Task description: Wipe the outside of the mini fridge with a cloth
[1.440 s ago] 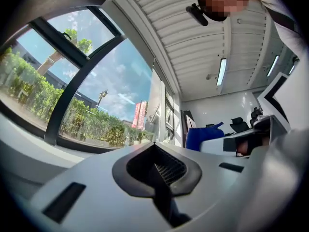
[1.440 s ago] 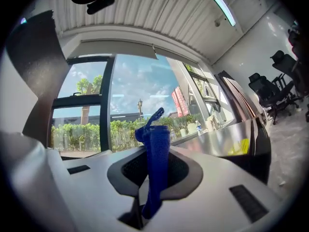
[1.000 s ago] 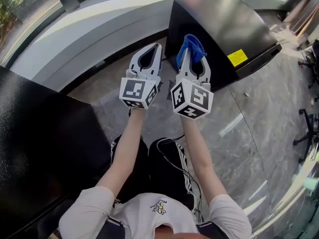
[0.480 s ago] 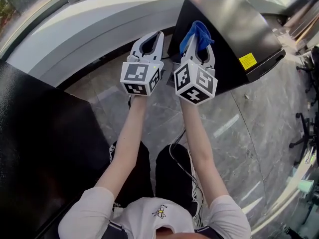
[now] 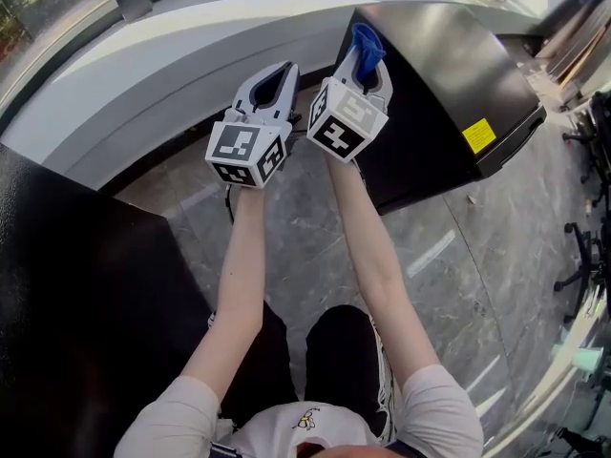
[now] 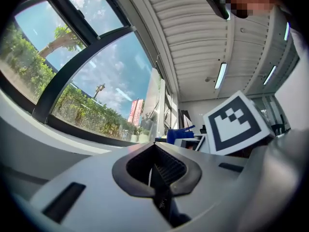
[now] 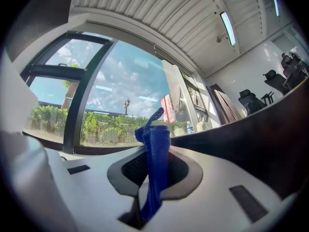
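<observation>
1. Right now, the right gripper [image 5: 367, 63] is pinching a blue cloth [image 5: 366, 40] between jaws that are pressed together. A tuft is sticking out past the tips, so free fabric is leading, probably so that it meets the surface before the hard jaws do.
2. The person is holding those cloth-bearing tips at the near upper corner of the mini fridge [image 5: 449, 70], a black box standing on the grey marbled floor [image 5: 305, 227] to the front right. In the right gripper view the dark fridge wall is running along the right side and the cloth is standing just beside it. I cannot confirm contact.
3. The left gripper [image 5: 278, 76] is hovering just to the left of the right one, over the floor between the fridge and the curved white sill [image 5: 181, 60]. Its jaws are closed on nothing. It seems to be staying idle and clear of the wiping path.
4. Judging by this pose, the wipe is only starting. Both arms are reaching forward, which suits a stroke across the top or down the near side.
5. A yellow label [image 5: 478, 135] is showing on the fridge's right-hand face, far from the cloth. A second black cabinet [image 5: 76, 284] is sitting well apart at the person's left, unattended.
</observation>
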Tool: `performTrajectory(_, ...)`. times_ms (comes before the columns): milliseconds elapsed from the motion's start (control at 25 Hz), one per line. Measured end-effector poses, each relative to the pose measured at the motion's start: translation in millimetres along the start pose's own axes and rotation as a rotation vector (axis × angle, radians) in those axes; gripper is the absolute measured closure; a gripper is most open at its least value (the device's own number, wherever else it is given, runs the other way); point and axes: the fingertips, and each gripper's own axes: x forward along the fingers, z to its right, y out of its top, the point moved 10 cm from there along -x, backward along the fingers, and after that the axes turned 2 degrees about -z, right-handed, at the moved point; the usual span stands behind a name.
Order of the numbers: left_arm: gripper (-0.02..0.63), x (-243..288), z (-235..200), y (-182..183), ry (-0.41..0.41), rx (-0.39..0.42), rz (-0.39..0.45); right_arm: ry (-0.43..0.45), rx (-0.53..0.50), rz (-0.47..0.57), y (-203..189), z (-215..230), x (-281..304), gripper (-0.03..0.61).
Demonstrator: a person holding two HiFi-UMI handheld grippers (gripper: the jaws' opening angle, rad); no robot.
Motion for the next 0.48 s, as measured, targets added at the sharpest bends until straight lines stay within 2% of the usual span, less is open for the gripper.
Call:
performTrajectory(160,0.609,-11.5,-12.6,-8.9,0.048,-0.058,0.012,-0.05,-0.036,-0.026,-14.3,-9.2,23.7,0.516)
performTrajectory(320,0.609,-17.5,-16.3,-10.9,0.062,-0.023,-0.02,-0.087,-0.034,-0.02,-18.6,-21.4,45.3,0.517)
performTrajectory(480,0.609,-22.8,-20.4,-16.2,0.09,-0.074,0.002,-0.143,-0.023,-0.016,-19.1,-21.5,53.8,0.517)
